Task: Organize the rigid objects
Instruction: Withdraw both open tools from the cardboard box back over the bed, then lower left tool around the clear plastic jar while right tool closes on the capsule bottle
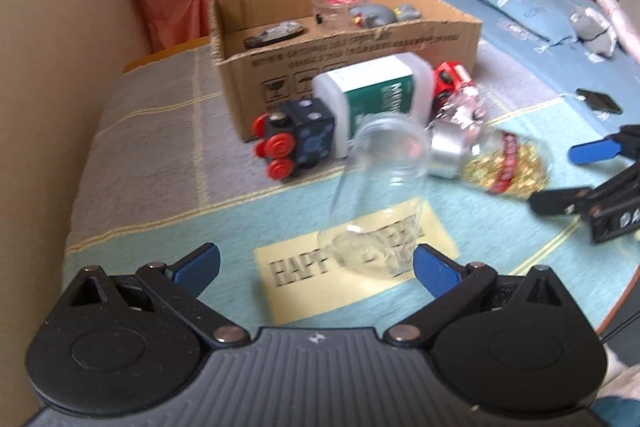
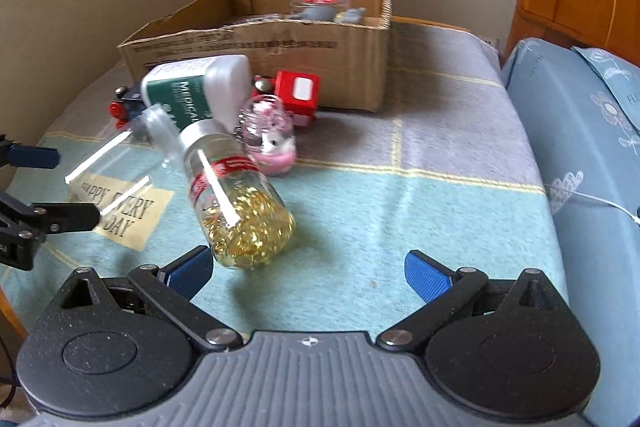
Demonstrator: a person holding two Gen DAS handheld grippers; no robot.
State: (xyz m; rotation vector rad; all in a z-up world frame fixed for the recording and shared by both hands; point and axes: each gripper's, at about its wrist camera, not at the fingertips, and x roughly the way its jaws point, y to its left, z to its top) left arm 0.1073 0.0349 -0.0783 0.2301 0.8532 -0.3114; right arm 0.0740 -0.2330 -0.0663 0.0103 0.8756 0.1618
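Both claws gape wide and empty: the left claw (image 1: 316, 267) faces the clear glass (image 1: 380, 195) at 12 o'clock, and the right claw (image 2: 308, 273) has the capsule jar (image 2: 236, 203) at 11 o'clock. Both lie on the bed (image 2: 400, 195) short of the box (image 2: 260, 43). A glancing pad could roll either away.

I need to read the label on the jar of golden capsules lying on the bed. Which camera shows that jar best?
The right wrist view: the capsule jar lies close, whole, silver cap to base. The left wrist view shows it small, blurred, far right.
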